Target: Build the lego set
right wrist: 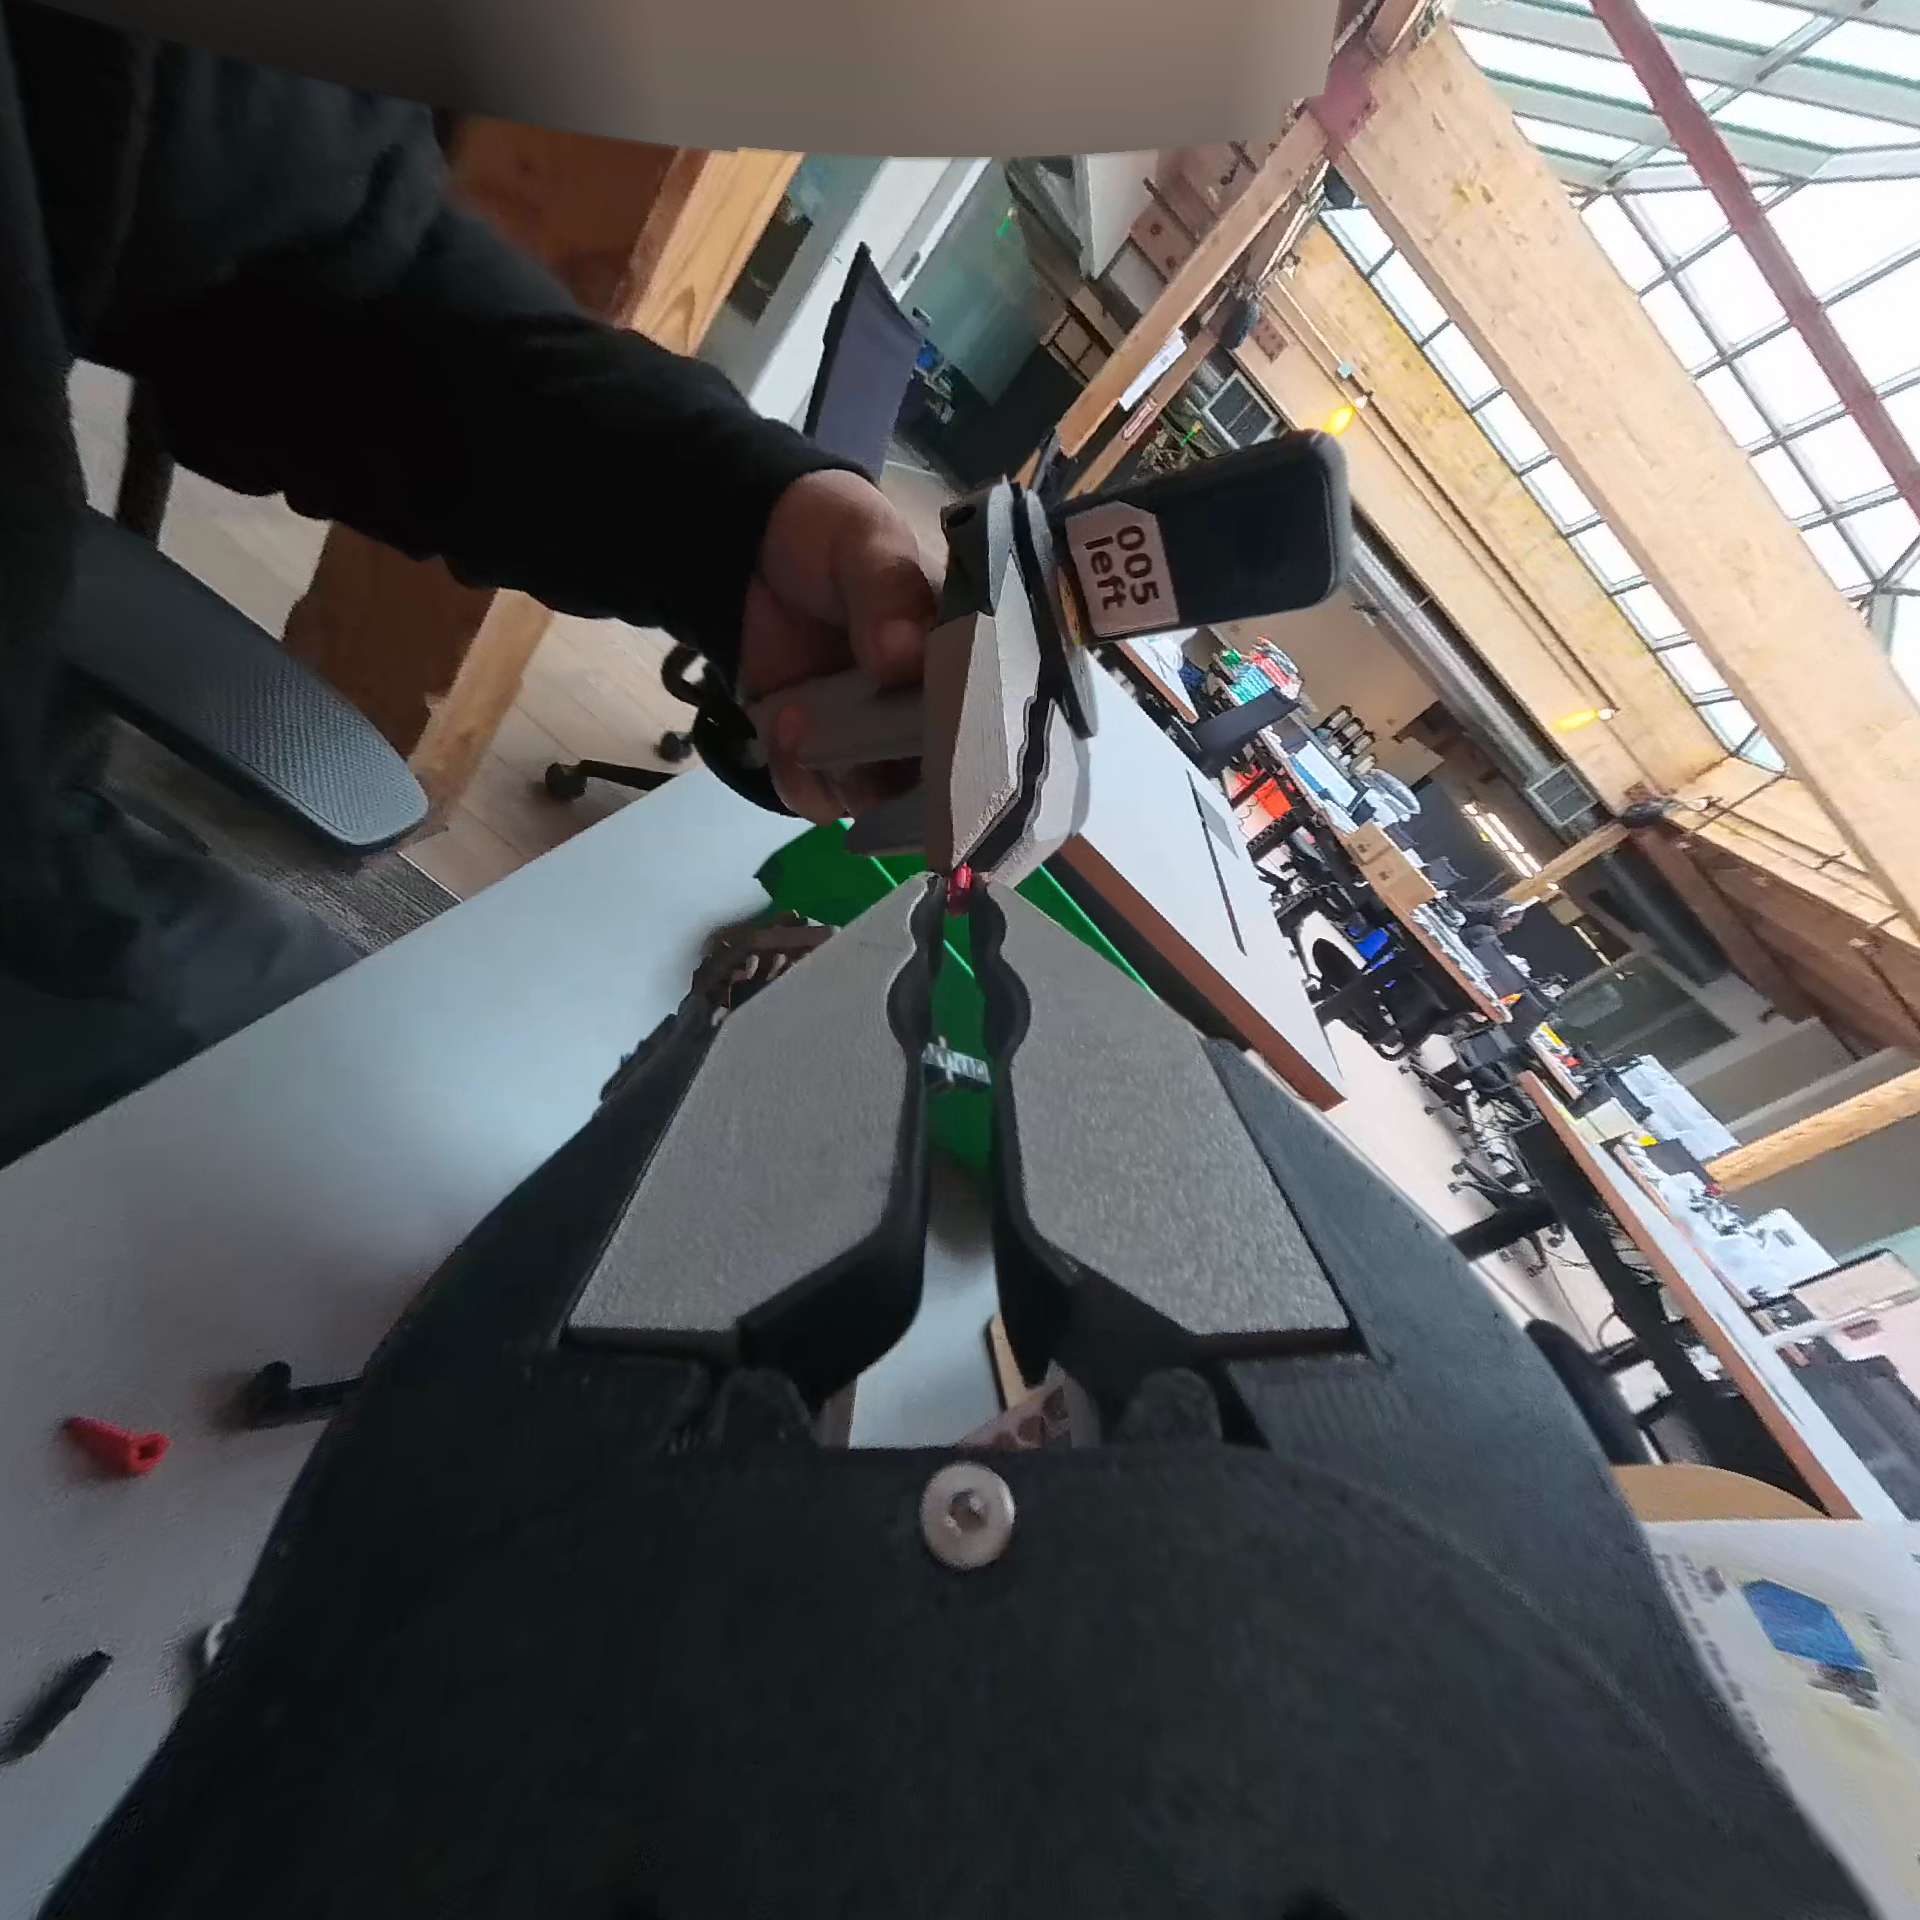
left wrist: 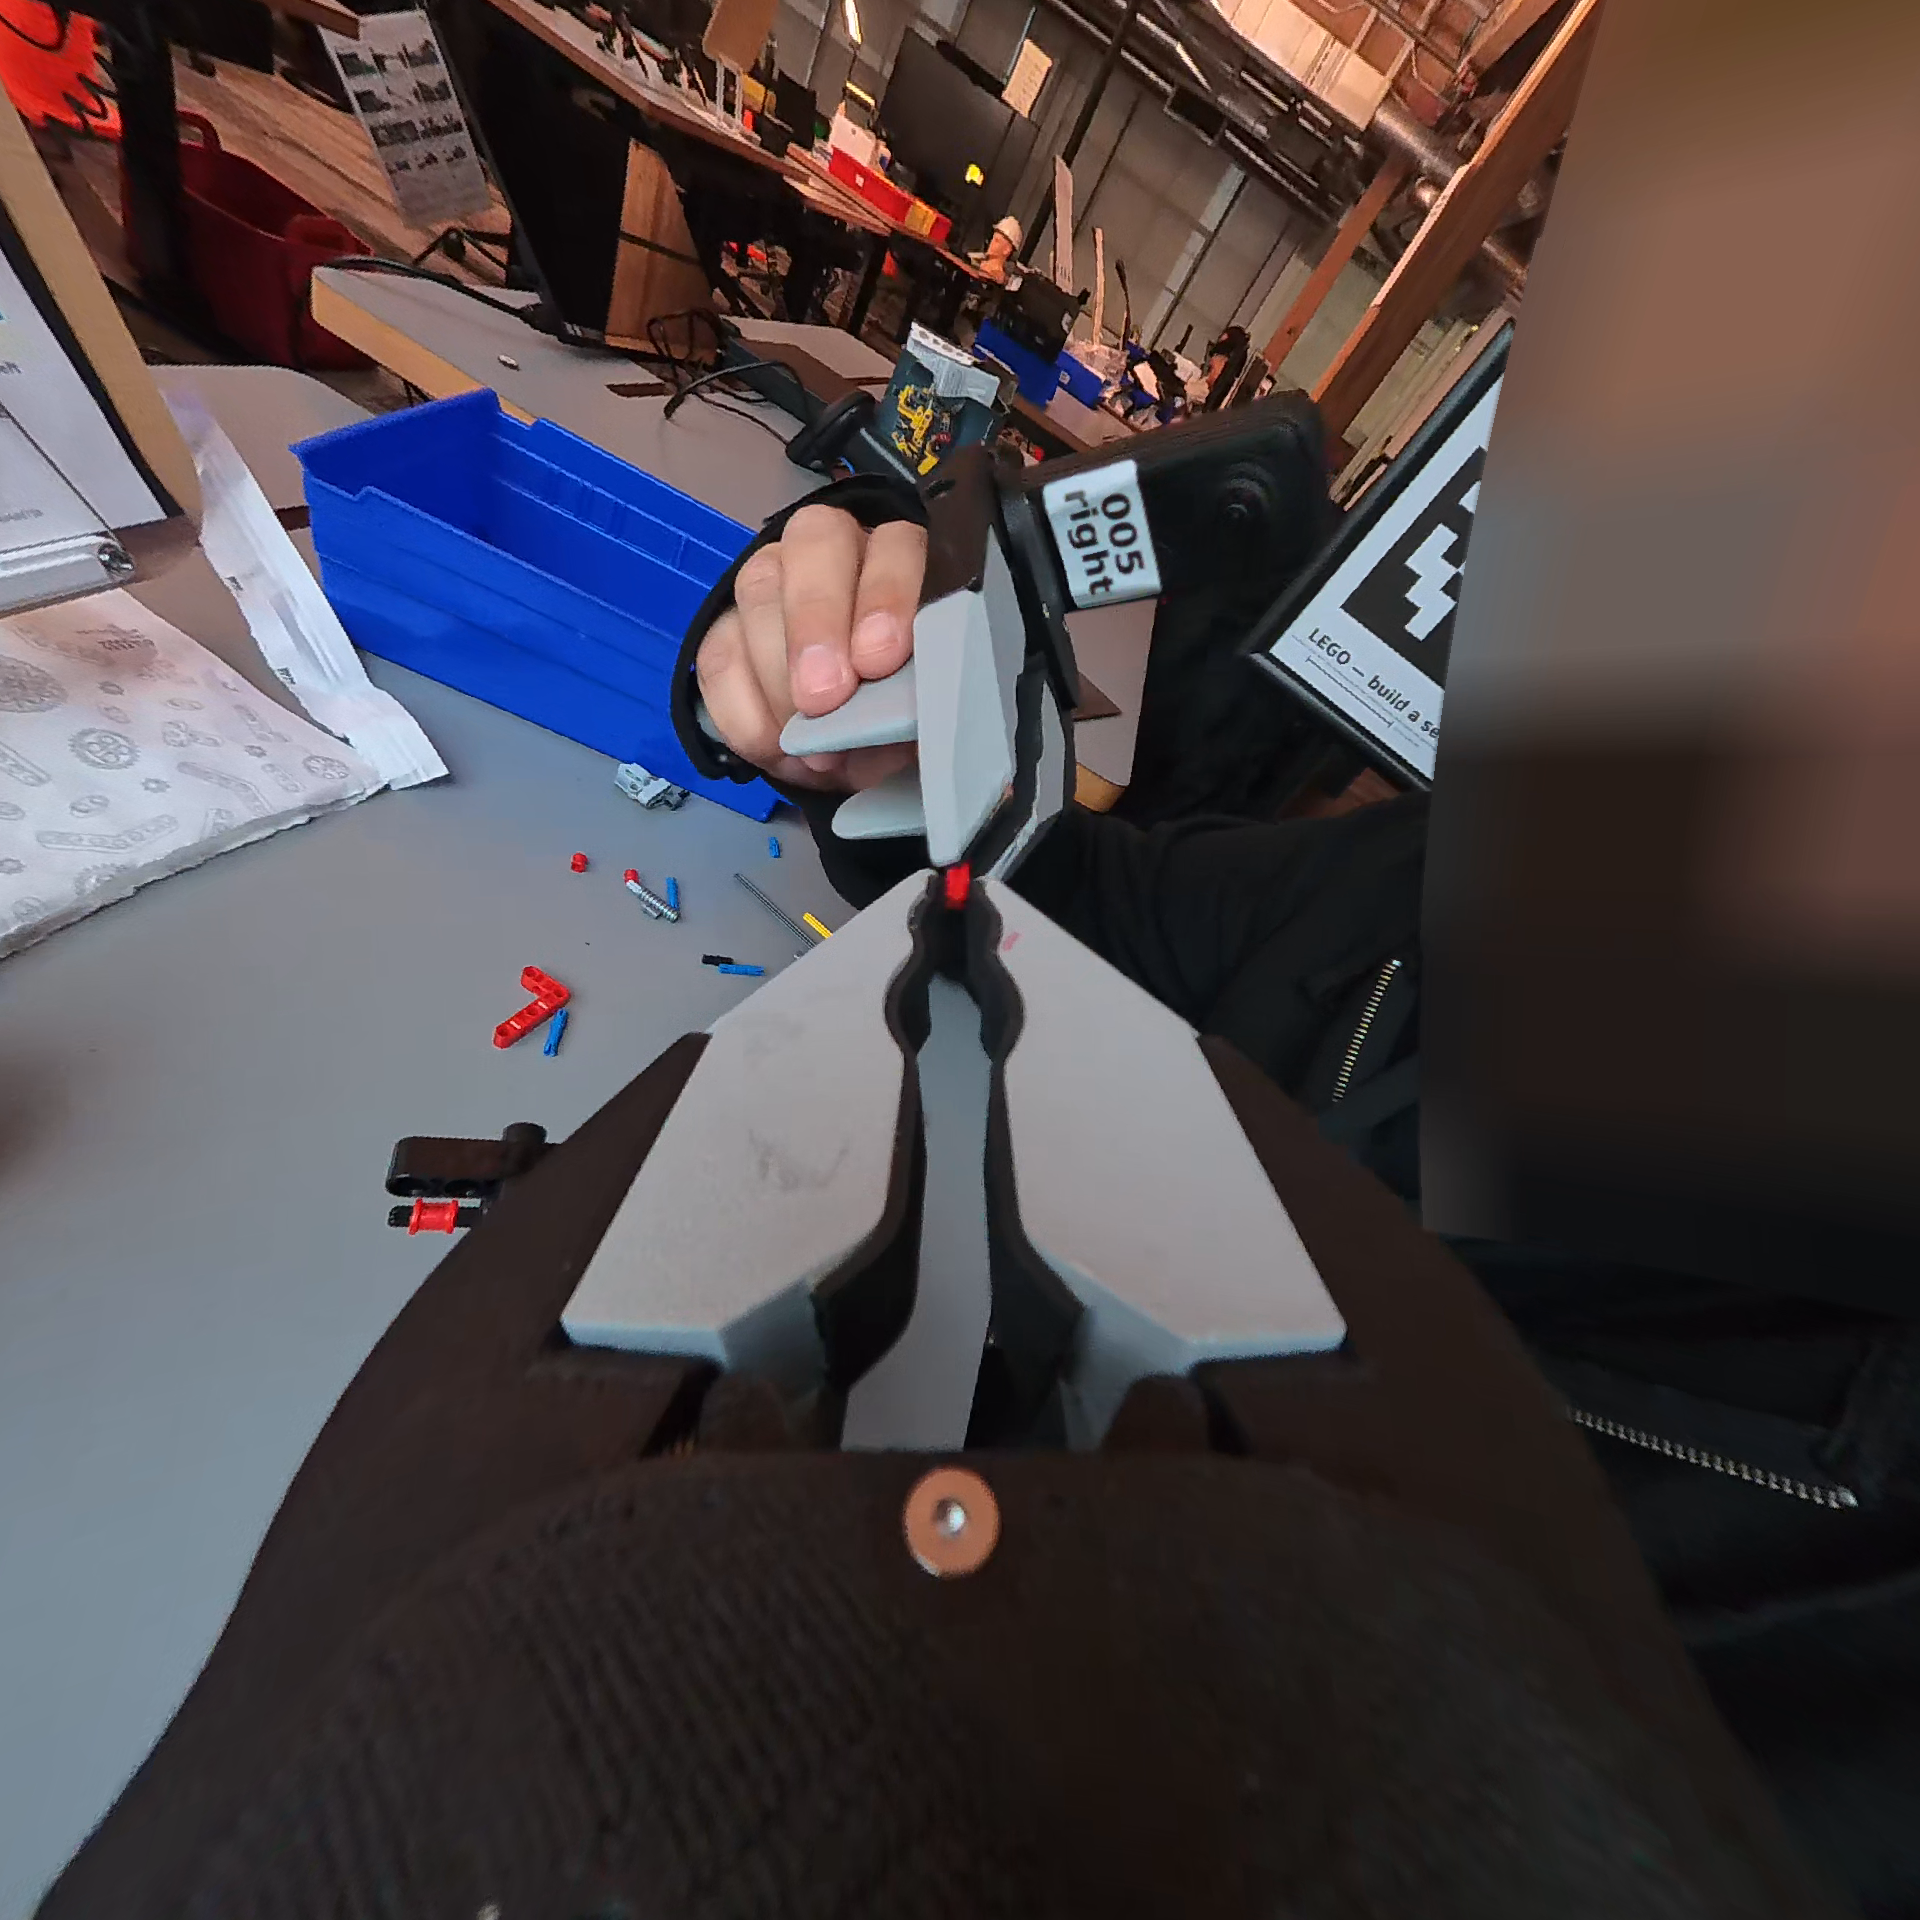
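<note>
grippers: two (left wrist: 951,902) (right wrist: 956,896); blue bin (left wrist: 499,540): one; red angled beam (left wrist: 530,1006): one; green bin (right wrist: 831,873): one

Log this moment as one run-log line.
phase: mid-air join | left gripper: shut on small red piece | right gripper: tip-to-tip, shut on same piece | loose parts on grey table

left gripper (left wrist: 954,906) tips pinch red piece (left wrist: 956,886) | right gripper (left wrist: 961,860) tip touching it | above table (left wrist: 312,1039)

Small red piece (left wrist: 956,886) mostly hidden between fingertips
</note>
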